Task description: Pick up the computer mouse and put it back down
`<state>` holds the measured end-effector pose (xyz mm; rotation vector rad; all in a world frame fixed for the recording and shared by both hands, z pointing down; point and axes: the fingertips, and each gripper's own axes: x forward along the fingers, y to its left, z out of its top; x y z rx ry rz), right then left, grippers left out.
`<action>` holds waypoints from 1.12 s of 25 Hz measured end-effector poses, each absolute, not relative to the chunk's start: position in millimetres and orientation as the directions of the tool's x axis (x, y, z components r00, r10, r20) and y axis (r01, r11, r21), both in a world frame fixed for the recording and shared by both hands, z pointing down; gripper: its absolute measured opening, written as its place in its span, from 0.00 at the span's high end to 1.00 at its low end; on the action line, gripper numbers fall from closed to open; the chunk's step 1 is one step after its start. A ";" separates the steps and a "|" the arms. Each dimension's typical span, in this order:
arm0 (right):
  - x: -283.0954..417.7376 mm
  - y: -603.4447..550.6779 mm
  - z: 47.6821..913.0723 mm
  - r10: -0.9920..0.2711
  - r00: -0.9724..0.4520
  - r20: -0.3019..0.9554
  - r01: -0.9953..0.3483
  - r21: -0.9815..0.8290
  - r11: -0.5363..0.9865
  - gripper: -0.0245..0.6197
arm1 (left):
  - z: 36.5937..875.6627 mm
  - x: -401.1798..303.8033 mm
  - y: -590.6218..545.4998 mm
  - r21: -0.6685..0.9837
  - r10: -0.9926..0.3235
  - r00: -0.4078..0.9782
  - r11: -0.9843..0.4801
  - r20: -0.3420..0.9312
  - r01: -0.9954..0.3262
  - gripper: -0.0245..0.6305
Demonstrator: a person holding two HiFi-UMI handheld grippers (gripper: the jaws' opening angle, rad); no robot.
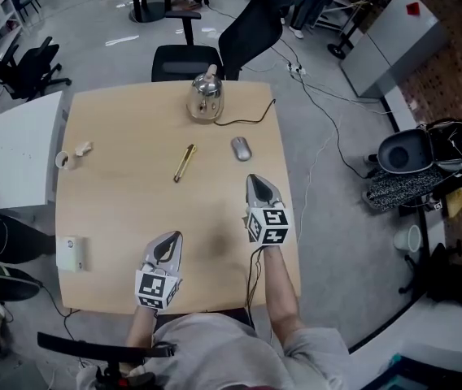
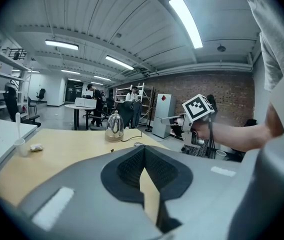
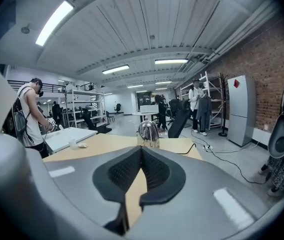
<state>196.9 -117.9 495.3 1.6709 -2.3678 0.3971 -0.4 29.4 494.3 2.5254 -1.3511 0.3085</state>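
The grey computer mouse [image 1: 241, 148] lies on the wooden table [image 1: 117, 210], right of centre, with nothing touching it. My right gripper [image 1: 253, 179] hovers just in front of it, a short gap away, jaws shut and empty. My left gripper [image 1: 172, 238] is nearer the front edge, also shut and empty. In the left gripper view the mouse [image 2: 138, 144] peeks just over the closed left gripper [image 2: 144, 149]. In the right gripper view the closed right gripper [image 3: 142, 149] hides the mouse.
A steel kettle [image 1: 205, 97] with a black cord stands at the table's far side. A gold pen [image 1: 184, 162] lies left of the mouse. A small cup [image 1: 63, 160] and a white box [image 1: 69, 253] sit along the left edge. A black office chair [image 1: 247, 31] stands behind the table.
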 end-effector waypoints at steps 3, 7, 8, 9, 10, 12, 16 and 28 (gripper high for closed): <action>195.7 -104.8 485.4 -0.890 -0.337 0.308 -0.941 -0.091 0.325 0.95 | 491.9 1.3 31.9 0.123 -0.779 0.553 -0.543 0.295 -0.831 0.93; 190.9 -88.6 471.9 -0.897 -0.345 0.278 -0.939 -0.098 0.331 0.95 | 487.5 -0.3 33.4 0.117 -0.781 0.557 -0.549 0.282 -0.828 0.93; 189.3 -84.9 468.7 -0.898 -0.350 0.269 -0.937 -0.105 0.333 0.95 | 486.7 -1.0 33.6 0.116 -0.782 0.557 -0.548 0.280 -0.828 0.93; 187.6 -81.3 465.7 -0.898 -0.355 0.261 -0.935 -0.116 0.336 0.95 | 485.7 -1.6 33.6 0.114 -0.784 0.555 -0.547 0.279 -0.829 0.93; 185.9 -77.5 463.1 -0.898 -0.361 0.253 -0.932 -0.127 0.339 0.95 | 484.3 -2.1 33.6 0.111 -0.786 0.553 -0.546 0.277 -0.831 0.93; 182.8 -68.9 459.7 -0.898 -0.366 0.245 -0.930 -0.142 0.340 0.95 | 480.9 -3.3 34.1 0.107 -0.790 0.550 -0.543 0.271 -0.833 0.93; 178.0 -49.9 454.6 -0.901 -0.370 0.227 -0.927 -0.159 0.341 0.95 | 472.1 -6.5 35.2 0.102 -0.801 0.542 -0.535 0.255 -0.838 0.93; 144.6 13.1 449.9 -0.877 -0.443 0.187 -0.891 -0.202 0.407 0.95 | 459.7 -17.8 35.1 0.100 -0.817 0.528 -0.520 0.232 -0.848 0.93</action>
